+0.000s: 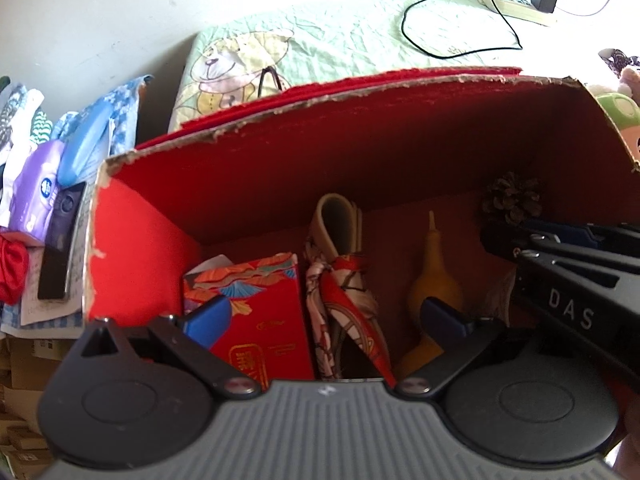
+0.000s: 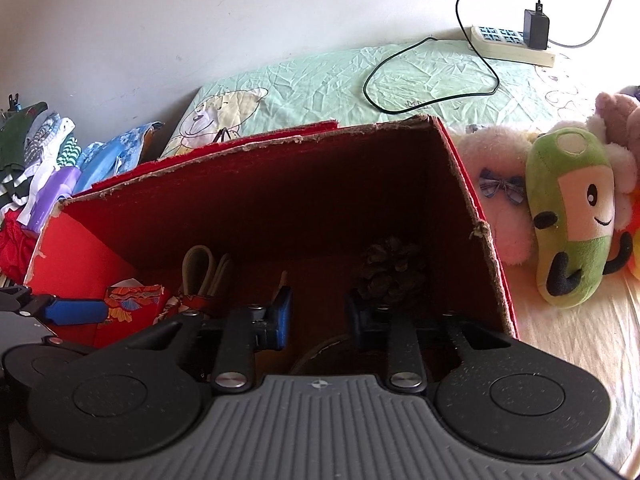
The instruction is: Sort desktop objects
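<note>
An open red cardboard box (image 1: 360, 152) (image 2: 280, 192) stands on a bed. Inside lie a red patterned packet (image 1: 260, 312) (image 2: 132, 300), a beige strap (image 1: 340, 220) (image 2: 200, 264) tied with a red printed scarf (image 1: 344, 292), a yellow gourd (image 1: 434, 280) and a pine cone (image 1: 512, 200) (image 2: 392, 268). My left gripper (image 1: 326, 316) is inside the box, open wide, its blue pads straddling the packet and scarf without holding either. My right gripper (image 2: 318, 316) is also in the box, just short of the pine cone, open with nothing between its fingers; its body (image 1: 560, 272) enters the left wrist view from the right.
A green bear-print sheet (image 1: 240, 64) lies behind the box, with a power strip (image 2: 508, 42), charger and looped black cable (image 2: 400, 80). Plush toys (image 2: 568, 216) sit right of the box. Clothes and packets (image 1: 36, 184) are piled on the left.
</note>
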Demonstrator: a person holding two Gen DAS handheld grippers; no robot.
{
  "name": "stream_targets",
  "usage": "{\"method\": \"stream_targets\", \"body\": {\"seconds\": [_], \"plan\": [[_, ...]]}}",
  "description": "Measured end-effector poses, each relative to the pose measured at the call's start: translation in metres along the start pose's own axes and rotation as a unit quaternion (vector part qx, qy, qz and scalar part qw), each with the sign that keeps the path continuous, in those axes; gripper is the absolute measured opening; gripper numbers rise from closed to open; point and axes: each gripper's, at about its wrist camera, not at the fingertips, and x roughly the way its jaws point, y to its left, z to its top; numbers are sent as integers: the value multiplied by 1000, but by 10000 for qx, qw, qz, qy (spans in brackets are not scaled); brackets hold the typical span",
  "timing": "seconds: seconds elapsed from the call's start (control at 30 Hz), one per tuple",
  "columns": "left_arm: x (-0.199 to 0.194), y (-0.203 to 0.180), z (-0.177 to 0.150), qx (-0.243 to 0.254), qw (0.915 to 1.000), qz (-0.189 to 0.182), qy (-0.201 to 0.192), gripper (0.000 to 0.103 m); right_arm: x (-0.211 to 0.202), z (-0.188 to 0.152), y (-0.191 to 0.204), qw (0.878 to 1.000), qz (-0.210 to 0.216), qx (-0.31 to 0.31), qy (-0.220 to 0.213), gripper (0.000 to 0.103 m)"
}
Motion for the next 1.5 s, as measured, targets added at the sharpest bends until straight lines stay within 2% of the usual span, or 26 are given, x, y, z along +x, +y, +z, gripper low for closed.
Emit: {"method": "stream_targets", "body": {"seconds": [0.17, 0.23, 0.3, 0.37, 0.43, 0.57, 0.9, 1.17, 1.5], "plan": [[1, -1, 0, -13, 9998, 80, 205, 100, 1, 0, 3, 9997, -178, -19, 143, 27], [-7, -3, -4, 31, 9998, 147, 161, 100, -4, -2, 5, 9994, -312, -46, 154, 29], [-16, -3, -7, 18, 9998, 3, 187, 100, -11, -5, 6, 9992, -388, -33, 99, 30], [-25, -2, -10, -21, 9994, -239, 235, 101, -21, -6, 5, 9993, -358, 49, 108, 36], [-28, -2, -14, -9, 9994, -271, 229, 101, -31, -8, 6, 9995, -289, 56, 60, 44], [-29, -6, -21, 90, 9986, -357, 373, 101, -44, -18, 10, 9991, -415, -66, -34, 45], [-33, -6, -33, 34, 9957, -661, 645, 101, -56, -25, 12, 9977, -643, -223, 43, 43], [-33, 3, -39, -267, 9944, -718, 734, 102, -62, -33, 7, 9980, -624, -126, 31, 43], [-38, 10, -44, -307, 9961, -604, 566, 102, -64, -37, 11, 9977, -674, -60, -31, 45]]}}
